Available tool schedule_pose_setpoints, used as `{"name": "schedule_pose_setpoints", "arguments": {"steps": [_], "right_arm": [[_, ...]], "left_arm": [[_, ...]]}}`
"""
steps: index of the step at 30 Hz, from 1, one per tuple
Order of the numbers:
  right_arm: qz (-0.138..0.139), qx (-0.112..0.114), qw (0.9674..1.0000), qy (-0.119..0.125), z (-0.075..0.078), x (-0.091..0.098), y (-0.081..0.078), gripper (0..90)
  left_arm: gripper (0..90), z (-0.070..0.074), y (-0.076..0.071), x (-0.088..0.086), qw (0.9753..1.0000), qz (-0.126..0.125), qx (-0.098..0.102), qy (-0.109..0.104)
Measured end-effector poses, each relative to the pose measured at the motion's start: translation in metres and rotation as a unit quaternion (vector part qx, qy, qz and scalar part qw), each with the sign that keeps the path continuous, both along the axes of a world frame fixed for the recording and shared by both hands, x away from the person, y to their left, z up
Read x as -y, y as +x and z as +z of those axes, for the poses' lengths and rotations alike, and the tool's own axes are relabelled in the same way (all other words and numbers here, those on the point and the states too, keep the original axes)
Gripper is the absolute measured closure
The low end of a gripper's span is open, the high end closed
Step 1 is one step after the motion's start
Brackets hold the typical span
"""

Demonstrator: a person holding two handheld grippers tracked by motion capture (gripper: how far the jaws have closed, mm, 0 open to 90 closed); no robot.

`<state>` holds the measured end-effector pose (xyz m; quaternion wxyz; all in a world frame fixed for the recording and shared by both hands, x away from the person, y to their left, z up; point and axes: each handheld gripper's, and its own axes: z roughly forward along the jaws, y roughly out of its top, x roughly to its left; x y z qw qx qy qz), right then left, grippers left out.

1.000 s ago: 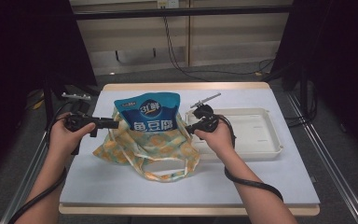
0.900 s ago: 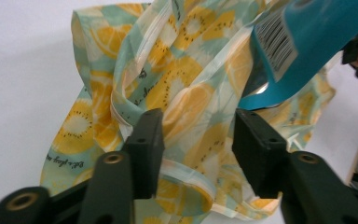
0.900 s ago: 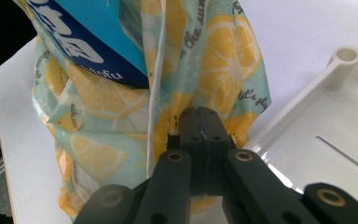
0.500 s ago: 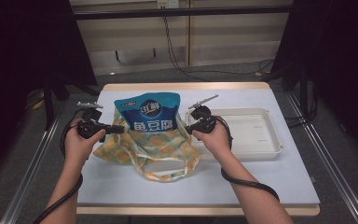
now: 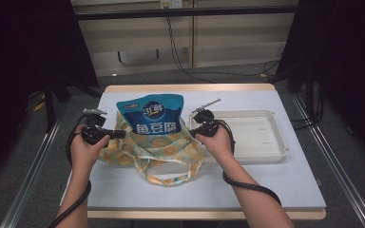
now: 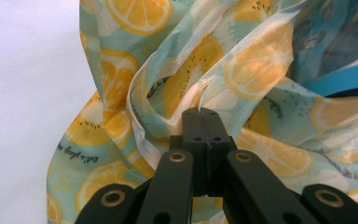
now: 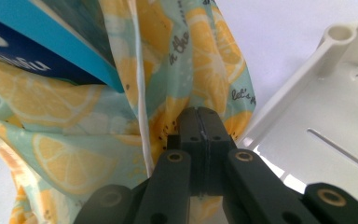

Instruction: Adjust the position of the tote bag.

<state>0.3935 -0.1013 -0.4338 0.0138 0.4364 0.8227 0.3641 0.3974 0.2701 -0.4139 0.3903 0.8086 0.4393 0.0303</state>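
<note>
A lemon-print cloth bag lies on the white table with a blue snack pouch standing in its mouth. My left gripper is at the bag's left rim. In the left gripper view its jaws are shut on a fold of the bag, and the pouch shows behind. My right gripper holds the bag's right rim. Its jaws are pressed together on the fabric, below the pouch.
A shallow white tray sits just right of the bag, close beside my right gripper, with its slotted floor bare. The bag's handles trail toward the table's front edge. Dark floor and cables surround the table.
My left hand has moved right and slightly down to the bag's left rim, and its jaws have closed on the fabric. The right hand and the bag have stayed put.
</note>
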Motion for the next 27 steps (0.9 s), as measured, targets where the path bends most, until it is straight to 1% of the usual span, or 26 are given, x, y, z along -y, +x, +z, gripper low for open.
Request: {"name": "schedule_pose_setpoints", "arguments": {"steps": [1, 2, 3, 4, 5, 6, 8, 9, 10, 11, 12, 13, 15, 16, 17, 18, 19, 20, 21, 24, 25, 26, 27], "right_arm": [[0.006, 0.002, 1.0000, -0.001, -0.001, 0.000, 0.001, 89.5], [0.002, -0.002, 1.0000, -0.004, -0.001, -0.001, 0.000, 89.5], [0.005, 0.001, 1.0000, -0.004, -0.002, -0.001, 0.000, 89.5], [0.005, 0.001, 1.0000, -0.005, -0.002, -0.001, 0.000, 89.5], [0.004, -0.002, 1.0000, -0.006, -0.002, -0.001, 0.000, 89.6], [0.003, -0.003, 1.0000, -0.007, -0.003, -0.002, 0.001, 89.6], [0.005, -0.002, 1.0000, -0.006, -0.005, -0.003, 0.002, 89.6], [0.003, -0.007, 0.9999, -0.009, -0.006, -0.003, 0.002, 89.5], [0.009, -0.001, 0.9999, -0.009, -0.008, -0.004, 0.004, 89.6], [0.008, -0.003, 0.9999, -0.010, -0.009, -0.005, 0.004, 89.6], [0.009, -0.002, 0.9999, -0.010, -0.010, -0.005, 0.004, 89.6], [0.009, -0.005, 0.9999, -0.009, -0.012, -0.006, 0.004, 89.5], [0.010, -0.010, 0.9999, -0.009, -0.015, -0.006, 0.003, 89.6], [0.011, -0.010, 0.9999, -0.008, -0.017, -0.006, 0.003, 89.7], [0.009, -0.011, 0.9999, -0.006, -0.018, -0.006, 0.003, 89.7], [0.011, -0.011, 0.9999, -0.005, -0.018, -0.006, 0.003, 89.7], [0.014, -0.010, 0.9998, -0.003, -0.019, -0.006, 0.004, 89.7], [0.013, -0.012, 0.9998, -0.007, -0.019, -0.007, 0.004, 89.6], [0.015, -0.009, 0.9998, -0.006, -0.019, -0.007, 0.005, 89.5], [0.016, -0.007, 0.9998, -0.004, -0.019, -0.007, 0.006, 88.3], [0.014, -0.006, 0.9999, -0.004, -0.019, -0.007, 0.005, 87.2], [0.016, -0.003, 0.9999, -0.003, -0.018, -0.006, 0.005, 84.8], [0.014, 0.000, 0.9999, -0.004, -0.016, -0.005, 0.004, 82.1]], "left_arm": [[90.0, 0.000, 0.000, 0.000, 1.0000, 0.004, 0.000, 0.005], [90.0, 0.000, 0.000, -0.001, 0.9999, 0.007, 0.000, 0.011], [90.0, 0.000, 0.001, -0.003, 0.9999, 0.002, -0.002, 0.013], [90.0, -0.001, 0.001, -0.004, 0.9999, 0.002, -0.006, 0.011], [90.0, -0.004, 0.000, -0.004, 0.9999, 0.010, -0.005, 0.013], [90.0, -0.006, 0.001, -0.005, 0.9998, 0.010, -0.011, 0.015], [90.0, -0.012, 0.001, -0.007, 0.9997, 0.009, -0.021, 0.012], [90.0, -0.014, 0.000, -0.007, 0.9996, 0.012, -0.021, 0.017], [90.0, -0.014, 0.000, -0.008, 0.9994, 0.010, -0.027, 0.017], [90.0, -0.016, 0.000, -0.007, 0.9995, 0.014, -0.022, 0.021], [90.0, -0.016, 0.000, -0.008, 0.9993, 0.011, -0.023, 0.028], [90.0, -0.017, -0.001, -0.007, 0.9991, 0.019, -0.022, 0.030], [90.0, -0.020, -0.001, -0.010, 0.9991, 0.013, -0.029, 0.028], [90.0, -0.021, -0.001, -0.010, 0.9991, 0.016, -0.029, 0.028], [90.0, -0.022, 0.000, -0.011, 0.9988, 0.013, -0.033, 0.035], [90.0, -0.023, 0.000, -0.010, 0.9988, 0.020, -0.029, 0.035], [90.0, -0.024, 0.001, -0.012, 0.9986, 0.013, -0.032, 0.039], [90.0, -0.024, 0.000, -0.012, 0.9985, 0.020, -0.030, 0.041], [90.0, -0.024, 0.001, -0.012, 0.9984, 0.020, -0.028, 0.046], [90.0, -0.024, 0.002, -0.013, 0.9982, 0.025, -0.028, 0.047], [90.0, -0.024, 0.003, -0.014, 0.9983, 0.021, -0.030, 0.045], [90.0, -0.024, 0.003, -0.015, 0.9986, 0.015, -0.035, 0.038], [90.0, -0.024, 0.003, -0.015, 0.9988, 0.016, -0.034, 0.033]]}}
